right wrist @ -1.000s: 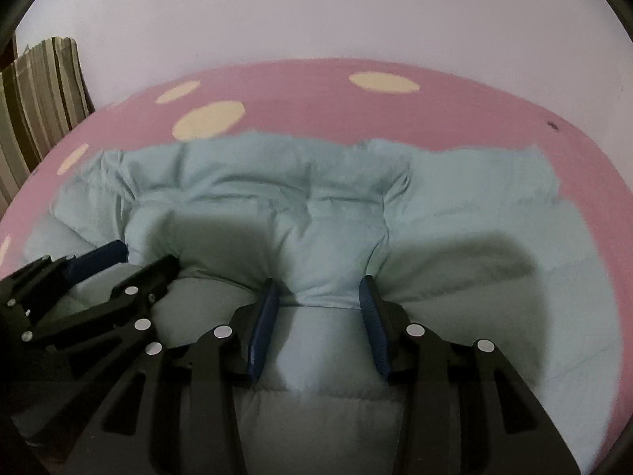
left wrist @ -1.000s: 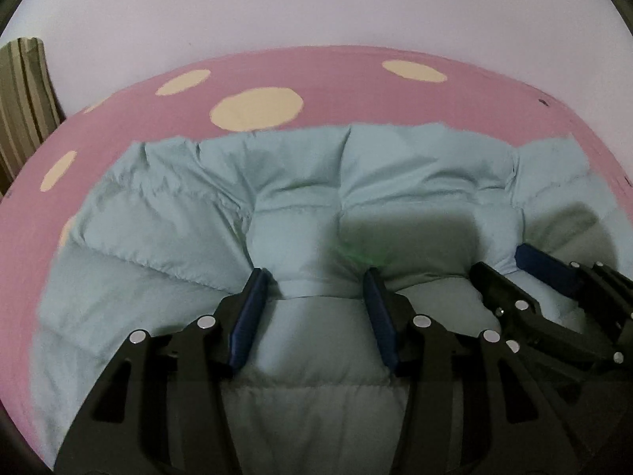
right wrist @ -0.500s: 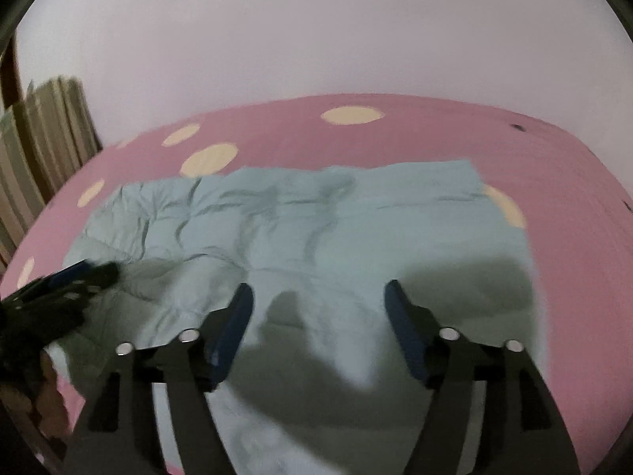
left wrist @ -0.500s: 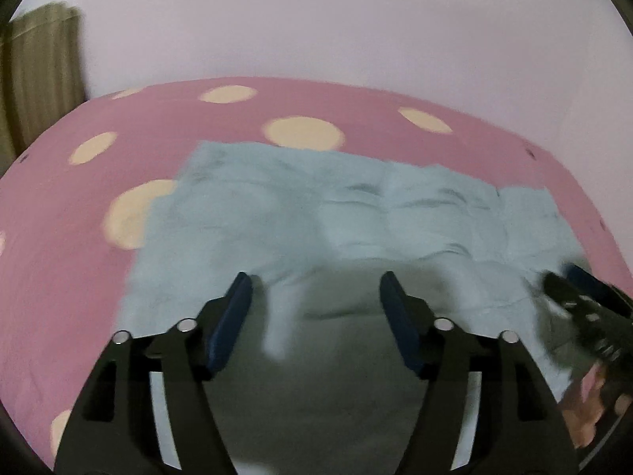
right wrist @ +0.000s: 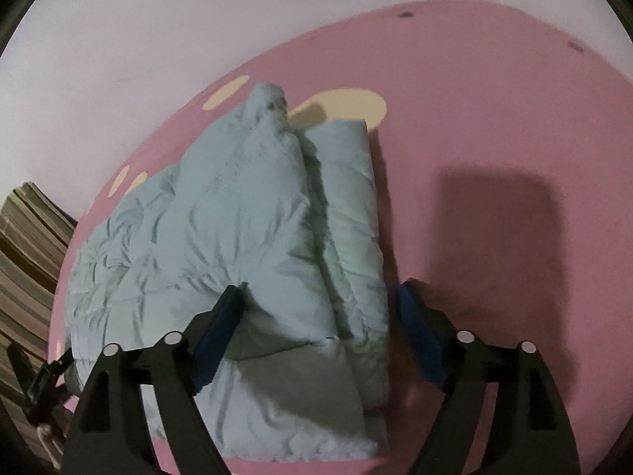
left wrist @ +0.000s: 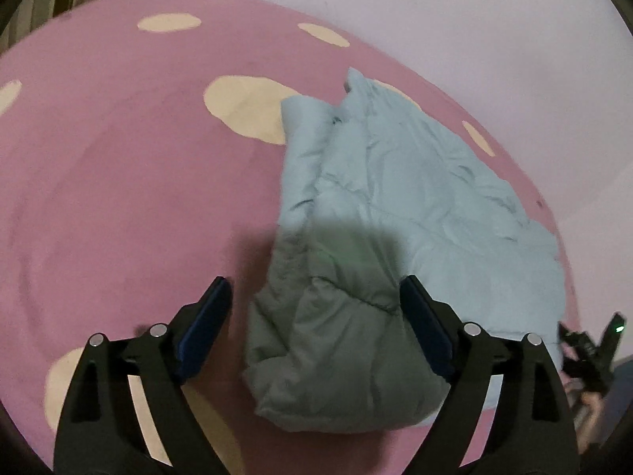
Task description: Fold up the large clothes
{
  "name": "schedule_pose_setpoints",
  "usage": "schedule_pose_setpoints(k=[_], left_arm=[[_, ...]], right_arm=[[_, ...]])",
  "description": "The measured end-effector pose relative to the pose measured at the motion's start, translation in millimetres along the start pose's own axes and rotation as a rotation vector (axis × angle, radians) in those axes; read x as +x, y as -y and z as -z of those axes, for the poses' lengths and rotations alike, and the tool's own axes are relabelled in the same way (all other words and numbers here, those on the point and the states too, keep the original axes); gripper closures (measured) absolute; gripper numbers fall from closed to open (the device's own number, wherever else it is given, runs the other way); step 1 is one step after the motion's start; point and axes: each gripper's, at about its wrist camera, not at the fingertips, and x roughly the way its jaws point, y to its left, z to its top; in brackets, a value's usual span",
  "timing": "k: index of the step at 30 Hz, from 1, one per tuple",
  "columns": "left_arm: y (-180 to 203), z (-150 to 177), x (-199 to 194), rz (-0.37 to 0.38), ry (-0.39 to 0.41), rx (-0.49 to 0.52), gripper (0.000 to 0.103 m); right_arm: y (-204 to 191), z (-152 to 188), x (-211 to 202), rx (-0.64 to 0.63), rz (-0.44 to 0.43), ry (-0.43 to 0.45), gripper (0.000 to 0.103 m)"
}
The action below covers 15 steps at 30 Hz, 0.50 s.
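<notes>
Both views blur toward the edges. In the left wrist view the right gripper (left wrist: pixel 593 350) shows only as a dark scrap at the far right edge, its jaws unreadable there, with part of a hand (left wrist: pixel 589 403) cut off below it. In the right wrist view the left gripper (right wrist: pixel 43 380) is likewise a cropped dark piece at the lower left. The near end of the jacket falls in the grippers' shadow, so its folds there are hard to read.

Left gripper (left wrist: pixel 316 308): jaws wide and opening, pads clear of the cloth. The folded pale blue puffer jacket (left wrist: pixel 395 213) lies just ahead, its near corner between the fingers, the rest running ahead and to the right.

Right gripper (right wrist: pixel 320 312): jaws wide and opening, nothing pinched. The jacket (right wrist: pixel 237 237) lies ahead and to the left, its right folded edge between the fingers; whether the left pad touches it is unclear.

The surface is a pink sheet with cream dots (left wrist: pixel 118 198), shadowed to the right of the right gripper. Behind is a plain pale wall (right wrist: pixel 158 19); a striped fabric (right wrist: pixel 27 237) sits at the left edge.
</notes>
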Motion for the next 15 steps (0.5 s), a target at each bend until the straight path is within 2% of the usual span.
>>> schedule_pose_setpoints(k=[3,5,6,7,8,9,12,15], left_arm=[[5.8,-2.4,7.5,-0.001,0.003,0.017,0.013],[10.6,-3.6,10.7,-0.014,0.008,0.026,0.014],[11.6,-3.4,11.1,-0.011,0.005,0.029,0.023],[14.1,-4.6,14.5,-0.007,-0.002,0.032,0.028],[16.5,-2.9,14.9,-0.017,-0.001,0.037,0.029],[20.0,-2.8,16.2,-0.023,-0.001,0.052,0.036],[23.9,-2.2,21.1,0.013,-0.017,0.066,0.056],[20.7,-0.1,17.1,0.029,-0.012,0.067,0.071]], right_arm=[[-3.1,4.3,2.8,-0.031,0.003,0.015,0.018],[-11.6,4.0,4.9,-0.066,0.029,0.014,0.020],[-14.5,4.8,6.4,-0.079,0.038,0.008,0.026],[-16.7,5.9,7.3,-0.086,0.039,0.005,0.031],[-18.3,6.3,8.3,-0.087,0.036,0.004,0.039],[-19.8,7.7,8.3,-0.086,0.034,0.002,0.047],[-24.0,10.0,9.5,-0.082,0.008,-0.007,0.065],[-27.1,11.6,10.2,-0.074,-0.007,-0.005,0.076]])
